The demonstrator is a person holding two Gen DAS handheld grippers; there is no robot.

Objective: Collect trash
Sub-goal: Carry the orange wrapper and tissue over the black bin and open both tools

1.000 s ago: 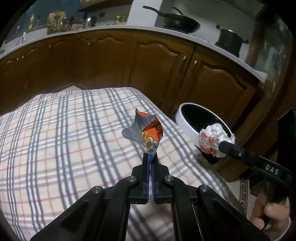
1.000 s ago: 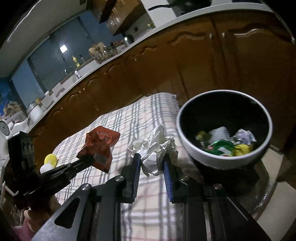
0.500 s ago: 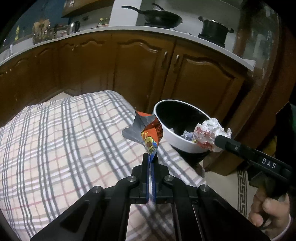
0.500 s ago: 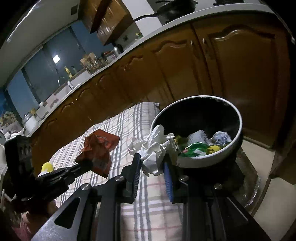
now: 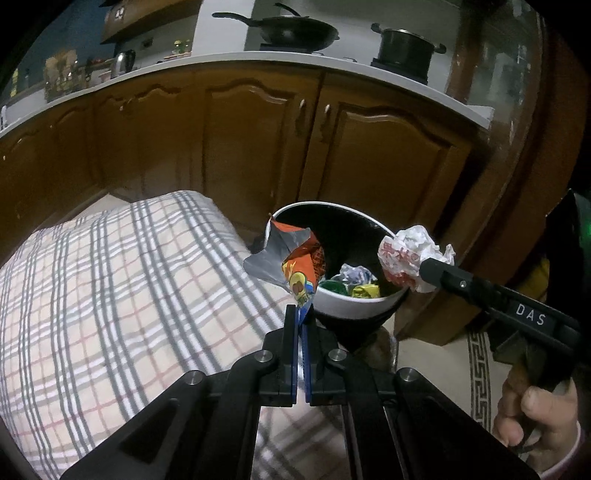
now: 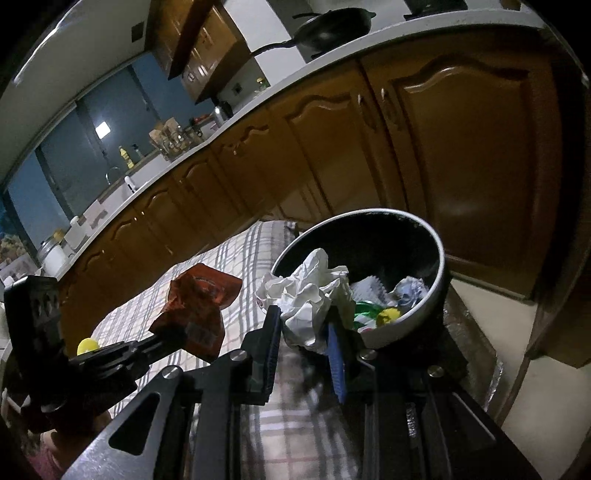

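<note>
My left gripper (image 5: 302, 317) is shut on an orange and silver snack wrapper (image 5: 295, 260), held at the near left rim of the trash bin (image 5: 351, 304). The wrapper also shows in the right wrist view (image 6: 199, 306). My right gripper (image 6: 303, 325) is shut on a crumpled white paper ball (image 6: 314, 295), held at the near rim of the bin (image 6: 424, 306). The paper ball also shows in the left wrist view (image 5: 410, 258), at the bin's right rim. The bin is white outside, black inside, and holds several pieces of trash.
A plaid-covered table (image 5: 110, 295) lies left of the bin. Brown kitchen cabinets (image 5: 258, 140) stand behind, under a white counter with a wok (image 5: 291, 31) and a pot (image 5: 406, 50). A small yellow object (image 6: 88, 345) lies on the plaid cloth.
Both grippers have moved toward the bin with their trash. The wrapper and the paper ball now hang at the bin's rim; the bin looks closer in both views.
</note>
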